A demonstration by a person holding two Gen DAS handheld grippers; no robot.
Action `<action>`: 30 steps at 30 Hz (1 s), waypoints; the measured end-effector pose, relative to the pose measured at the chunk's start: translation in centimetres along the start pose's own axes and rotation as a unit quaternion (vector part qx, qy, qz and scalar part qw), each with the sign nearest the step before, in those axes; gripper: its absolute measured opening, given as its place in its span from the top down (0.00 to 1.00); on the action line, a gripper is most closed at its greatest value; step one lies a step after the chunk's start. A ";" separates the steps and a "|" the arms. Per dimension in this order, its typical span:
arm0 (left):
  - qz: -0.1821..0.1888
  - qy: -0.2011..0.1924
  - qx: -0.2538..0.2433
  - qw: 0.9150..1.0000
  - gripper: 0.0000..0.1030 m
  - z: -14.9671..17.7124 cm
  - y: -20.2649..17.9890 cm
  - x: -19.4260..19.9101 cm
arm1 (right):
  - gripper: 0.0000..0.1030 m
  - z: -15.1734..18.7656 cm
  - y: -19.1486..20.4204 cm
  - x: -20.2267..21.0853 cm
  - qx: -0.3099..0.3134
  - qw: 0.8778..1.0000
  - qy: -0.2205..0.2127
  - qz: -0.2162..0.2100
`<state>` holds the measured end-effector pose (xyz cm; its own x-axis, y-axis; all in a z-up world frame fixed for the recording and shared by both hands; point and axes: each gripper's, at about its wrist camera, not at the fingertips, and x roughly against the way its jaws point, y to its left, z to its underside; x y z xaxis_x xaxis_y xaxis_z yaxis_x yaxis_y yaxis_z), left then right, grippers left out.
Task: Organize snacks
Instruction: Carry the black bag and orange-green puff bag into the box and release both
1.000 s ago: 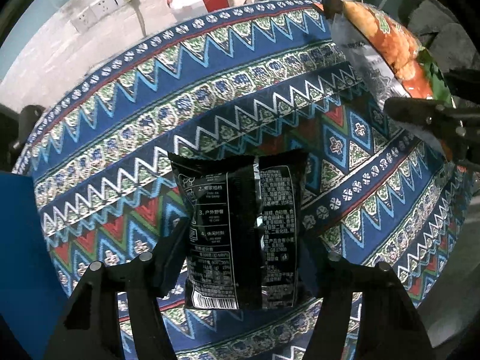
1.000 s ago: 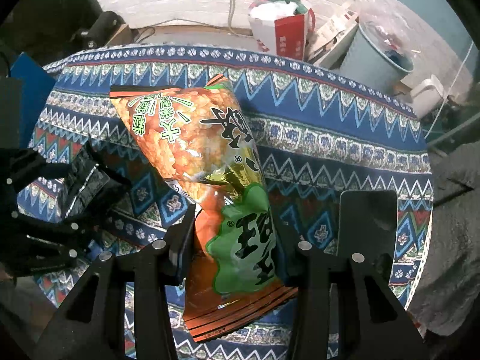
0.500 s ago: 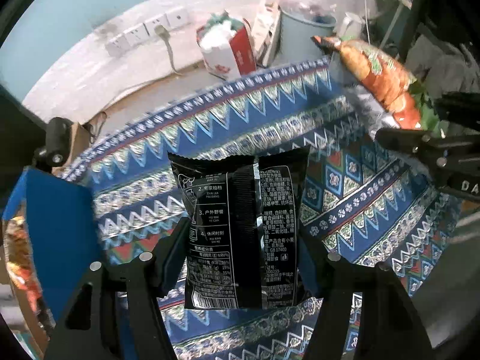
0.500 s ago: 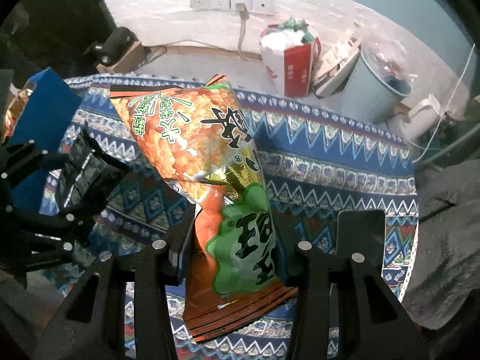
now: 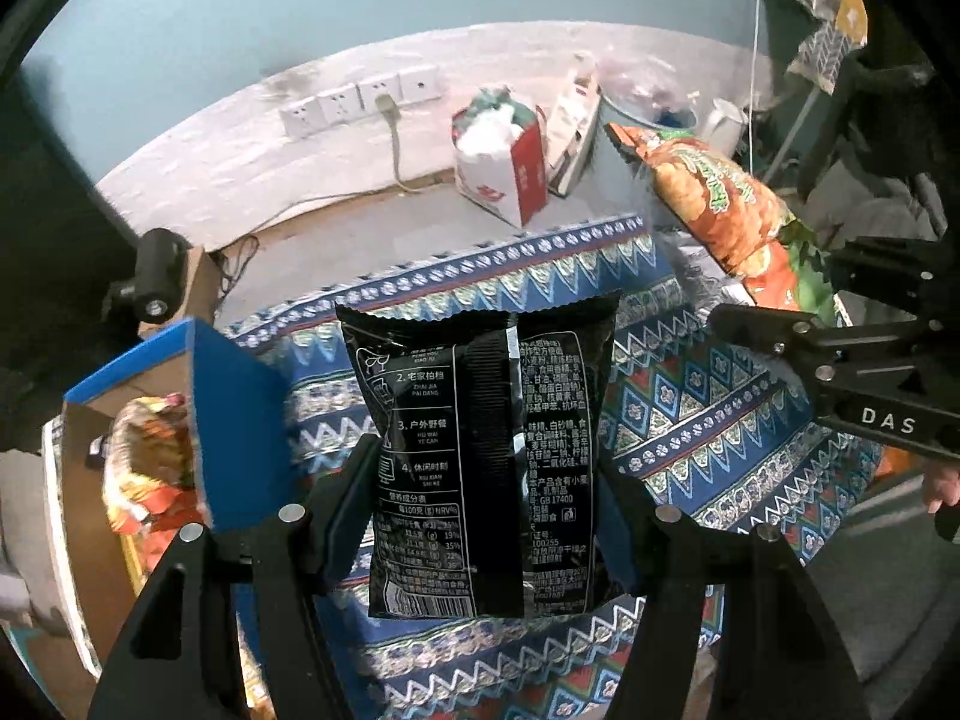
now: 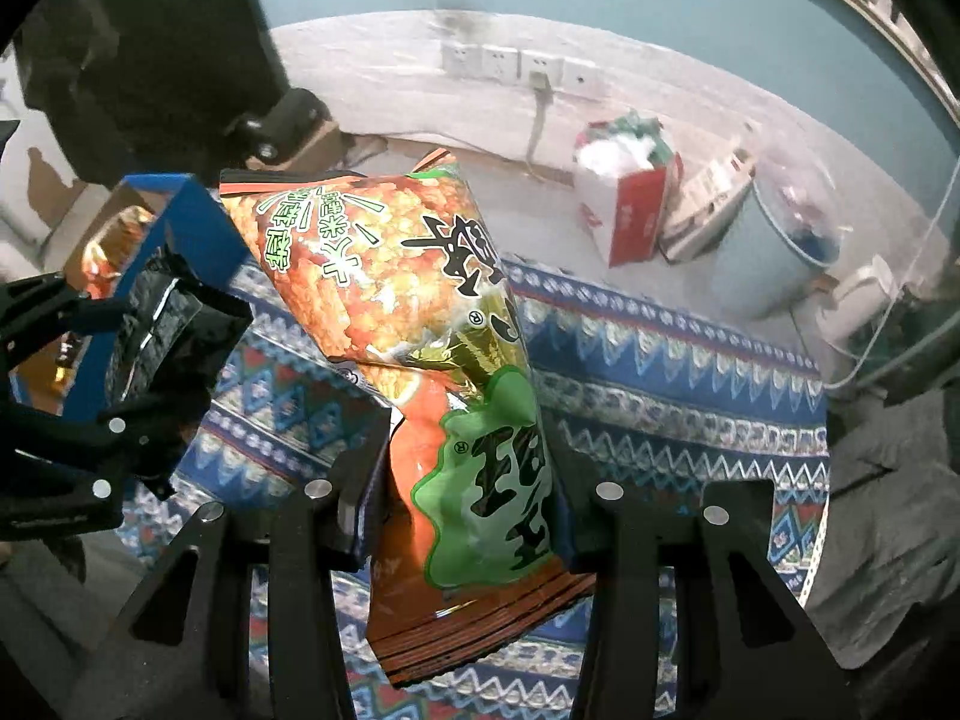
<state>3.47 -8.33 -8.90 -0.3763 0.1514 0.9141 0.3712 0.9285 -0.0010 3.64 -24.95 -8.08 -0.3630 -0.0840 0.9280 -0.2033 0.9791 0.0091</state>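
Note:
My left gripper (image 5: 486,510) is shut on a black snack packet (image 5: 480,420) and holds it upright above the patterned tablecloth (image 5: 690,420). My right gripper (image 6: 465,486) is shut on an orange and green snack bag (image 6: 408,324), also lifted above the cloth. The bag also shows in the left wrist view (image 5: 720,204) at the upper right, and the black packet shows in the right wrist view (image 6: 162,330) at the left. A blue cardboard box (image 5: 234,420) with snack bags inside stands at the table's left end, close to the left of the black packet.
On the floor behind the table stand a red and white bag (image 5: 510,174), a grey bin (image 6: 774,252) and a white kettle (image 5: 726,126). Wall sockets (image 5: 354,102) with a plugged cable sit low on the wall. A dark chair (image 6: 144,48) stands at the left.
Both grippers have risen and tilted up with their snacks, so the wall and floor beyond the table show. The blue box has come into view at the left.

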 end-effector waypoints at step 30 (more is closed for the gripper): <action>-0.057 -0.062 0.108 0.991 0.35 6.8 15.8 8.0 | 0.59 -7.6 17.1 0.9 0.079 0.994 -0.028 -0.069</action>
<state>0.53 9.87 -4.38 -0.5114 0.0685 0.8566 0.1347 0.9909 0.0012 6.74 -6.89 -4.25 -0.3703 -0.2306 0.8998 -0.3943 0.9161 0.0725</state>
